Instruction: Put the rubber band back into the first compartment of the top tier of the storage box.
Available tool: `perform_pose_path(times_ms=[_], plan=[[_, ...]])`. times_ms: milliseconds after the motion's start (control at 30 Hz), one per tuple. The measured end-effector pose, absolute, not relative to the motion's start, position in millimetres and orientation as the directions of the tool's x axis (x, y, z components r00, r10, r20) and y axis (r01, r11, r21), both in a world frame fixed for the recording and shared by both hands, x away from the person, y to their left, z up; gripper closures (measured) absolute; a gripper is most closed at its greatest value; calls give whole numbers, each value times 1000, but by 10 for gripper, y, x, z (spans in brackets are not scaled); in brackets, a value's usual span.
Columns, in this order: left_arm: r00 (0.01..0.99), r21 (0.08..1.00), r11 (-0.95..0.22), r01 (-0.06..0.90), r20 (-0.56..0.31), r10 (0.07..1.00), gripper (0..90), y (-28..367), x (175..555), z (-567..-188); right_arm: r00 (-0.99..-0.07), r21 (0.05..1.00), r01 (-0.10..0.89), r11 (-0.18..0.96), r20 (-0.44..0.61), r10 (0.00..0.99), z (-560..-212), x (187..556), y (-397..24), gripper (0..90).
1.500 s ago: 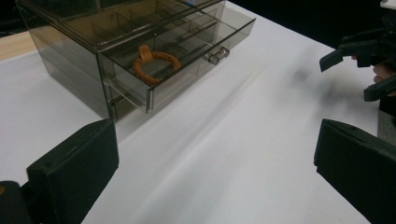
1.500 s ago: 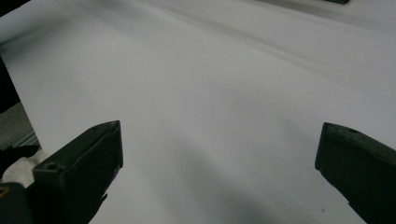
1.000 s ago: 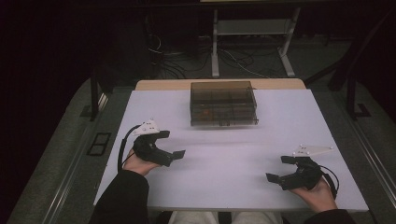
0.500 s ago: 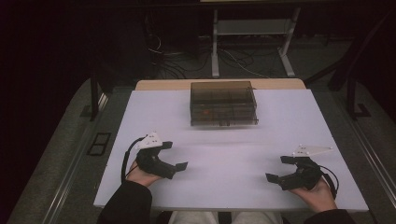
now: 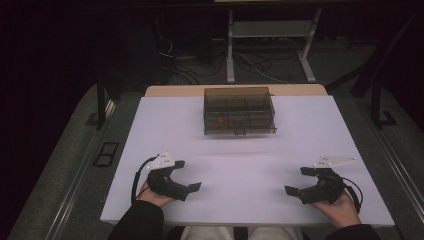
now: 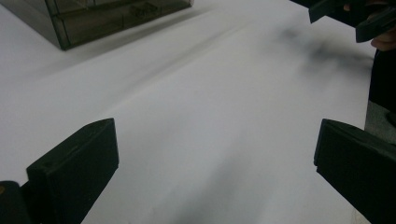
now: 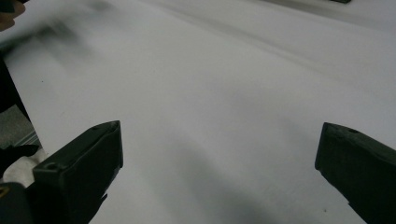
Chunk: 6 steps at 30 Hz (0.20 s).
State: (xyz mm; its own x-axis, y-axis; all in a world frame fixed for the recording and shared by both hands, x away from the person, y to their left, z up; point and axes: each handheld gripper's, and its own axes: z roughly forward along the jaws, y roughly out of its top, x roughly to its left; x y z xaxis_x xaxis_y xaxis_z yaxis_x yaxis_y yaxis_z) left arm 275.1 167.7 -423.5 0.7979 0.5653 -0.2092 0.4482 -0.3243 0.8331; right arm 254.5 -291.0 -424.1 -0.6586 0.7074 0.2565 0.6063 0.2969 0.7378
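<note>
Dark room, white table (image 5: 240,145); smoky box (image 5: 239,110) at far edge; left gripper (image 5: 186,175), right gripper (image 5: 299,181) both agape.

Contents of the smoky drawer box (image 5: 239,111) too dim and small to identify.

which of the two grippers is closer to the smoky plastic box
The left gripper. It sits further up the white table and closer to the middle, so the gap to the box is shorter. The right gripper rests near the table's front right corner.

Smoky brown clear box (image 5: 239,111), white table (image 5: 250,170), black left gripper (image 5: 189,178) and right gripper (image 5: 299,180)
</note>
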Motion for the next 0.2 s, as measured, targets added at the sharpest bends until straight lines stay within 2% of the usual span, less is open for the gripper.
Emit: perform_pose_path(times_ms=[200], plan=[[800,815,-348,463,-214,561,0,1656,2757,-4314,-660,742,602,296,253,707,-4243,2551,-2911,2]])
